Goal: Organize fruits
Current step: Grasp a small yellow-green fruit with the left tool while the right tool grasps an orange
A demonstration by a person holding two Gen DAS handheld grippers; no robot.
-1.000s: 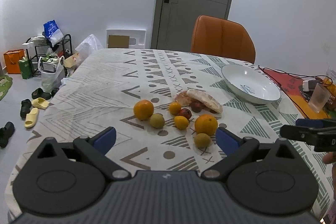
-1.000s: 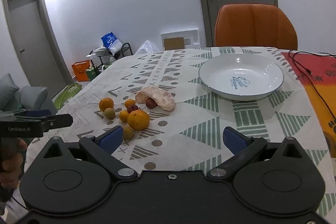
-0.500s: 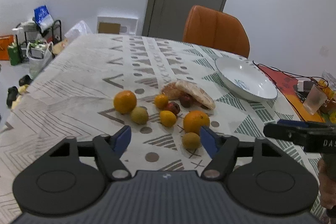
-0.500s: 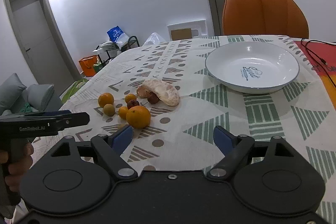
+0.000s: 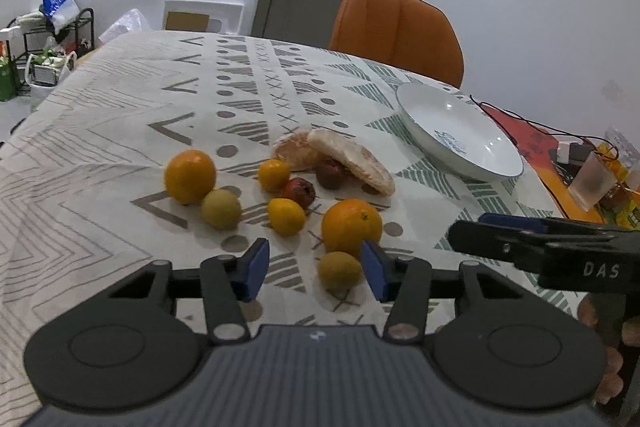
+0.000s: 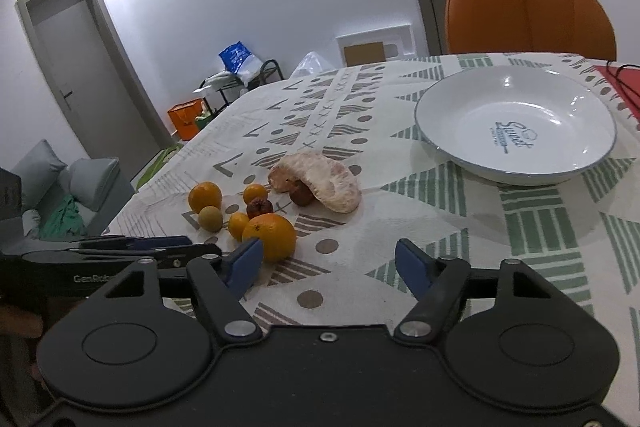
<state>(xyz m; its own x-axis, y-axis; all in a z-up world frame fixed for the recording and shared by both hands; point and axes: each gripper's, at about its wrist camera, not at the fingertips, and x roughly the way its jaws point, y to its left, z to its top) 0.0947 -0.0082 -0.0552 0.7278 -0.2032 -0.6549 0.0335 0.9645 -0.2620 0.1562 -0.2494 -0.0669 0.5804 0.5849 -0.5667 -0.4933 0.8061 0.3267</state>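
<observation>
Several fruits lie in a cluster on the patterned tablecloth: a large orange (image 5: 351, 227), a second orange (image 5: 189, 175), small yellow citrus (image 5: 285, 215), a green-yellow fruit (image 5: 220, 208), dark red fruits (image 5: 300, 190) and peeled pomelo pieces (image 5: 352, 165). A small green-yellow fruit (image 5: 339, 271) sits between the fingers of my open left gripper (image 5: 314, 269), nearer the right finger. My right gripper (image 6: 328, 263) is open and empty, just right of the large orange (image 6: 270, 235). An empty white plate (image 6: 516, 125) stands beyond it; it also shows in the left wrist view (image 5: 456, 131).
An orange chair (image 5: 396, 31) stands at the table's far side. Cables, a red mat and a plastic cup (image 5: 592, 181) lie at the right edge. A shoe rack with bags (image 5: 44, 39) is on the floor at left.
Both grippers moved forward and lower toward the fruit cluster. Their jaws narrowed but stay open. The left gripper now brackets the small green-yellow fruit.
</observation>
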